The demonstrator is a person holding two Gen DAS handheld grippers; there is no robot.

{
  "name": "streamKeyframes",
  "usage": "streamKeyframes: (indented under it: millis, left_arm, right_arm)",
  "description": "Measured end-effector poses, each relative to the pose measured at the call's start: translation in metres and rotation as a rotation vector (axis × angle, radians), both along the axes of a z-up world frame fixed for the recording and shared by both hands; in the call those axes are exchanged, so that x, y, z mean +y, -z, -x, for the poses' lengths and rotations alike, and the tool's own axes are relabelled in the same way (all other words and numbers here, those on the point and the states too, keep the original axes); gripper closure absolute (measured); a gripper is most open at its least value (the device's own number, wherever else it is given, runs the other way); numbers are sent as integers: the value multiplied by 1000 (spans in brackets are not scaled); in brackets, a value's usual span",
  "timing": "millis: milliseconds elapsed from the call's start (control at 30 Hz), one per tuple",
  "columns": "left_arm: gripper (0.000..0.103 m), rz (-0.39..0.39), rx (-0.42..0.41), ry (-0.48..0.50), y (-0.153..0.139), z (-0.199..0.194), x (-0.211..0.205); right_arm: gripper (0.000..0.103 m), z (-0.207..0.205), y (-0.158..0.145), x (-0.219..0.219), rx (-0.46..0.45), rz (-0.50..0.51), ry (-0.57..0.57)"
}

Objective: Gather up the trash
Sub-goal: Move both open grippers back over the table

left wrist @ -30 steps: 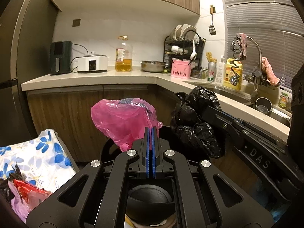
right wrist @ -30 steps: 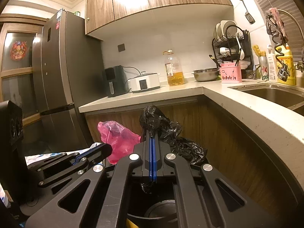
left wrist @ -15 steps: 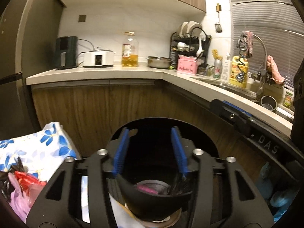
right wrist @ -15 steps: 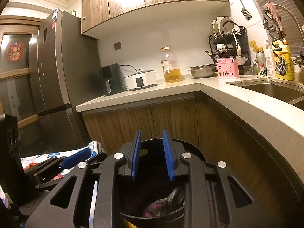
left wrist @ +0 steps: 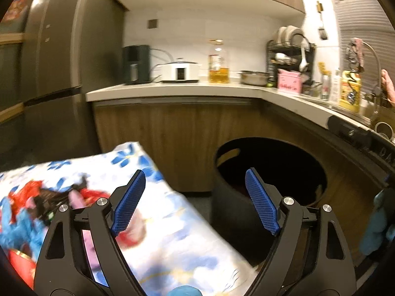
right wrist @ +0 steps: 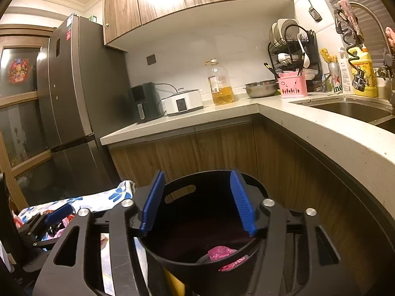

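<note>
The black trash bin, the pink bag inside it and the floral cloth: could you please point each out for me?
black trash bin (right wrist: 249, 183): right wrist view, far rim.
pink bag (right wrist: 219, 251): right wrist view, crumpled top, low in the bin.
floral cloth (left wrist: 182, 241): left wrist view, bare white middle.

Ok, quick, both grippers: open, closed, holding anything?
Left gripper: open, empty; jaws have just been opening.
Right gripper: open, empty, over the bin; jaws have just been opening.
</note>
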State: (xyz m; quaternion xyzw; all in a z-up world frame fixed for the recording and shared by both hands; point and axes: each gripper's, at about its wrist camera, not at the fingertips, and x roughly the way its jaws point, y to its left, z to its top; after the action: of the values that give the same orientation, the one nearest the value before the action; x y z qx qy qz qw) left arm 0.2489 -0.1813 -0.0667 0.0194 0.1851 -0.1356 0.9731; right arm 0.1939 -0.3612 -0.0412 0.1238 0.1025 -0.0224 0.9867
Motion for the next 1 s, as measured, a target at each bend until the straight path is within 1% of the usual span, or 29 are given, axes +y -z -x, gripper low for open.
streamKeyframes:
  millis: [100, 333, 433, 600, 700, 867, 1000]
  left_arm:
    - [21, 15, 14, -63, 4, 13, 24]
    - [21, 12, -12, -220, 5, 48, 76]
    - [21, 21, -23, -282, 3, 63, 99]
    - [21, 3, -45, -384, -1, 86, 141]
    - [21, -8, -45, -441, 1, 95, 164]
    - [22, -3, -21, -512, 9, 108, 200]
    - [22, 7, -6, -537, 14, 113, 221]
  right_arm:
    - [41, 5, 1, 8, 1, -6, -11]
    - [38, 19, 6, 37, 1, 2, -47]
    - [38, 23, 9, 53, 3, 1, -77]
    - [38, 30, 12, 83, 9, 14, -138]
    - [38, 32, 15, 101, 17, 15, -176]
    - [38, 36, 21, 130, 35, 21, -228]
    - [38, 37, 24, 150, 48, 30, -260]
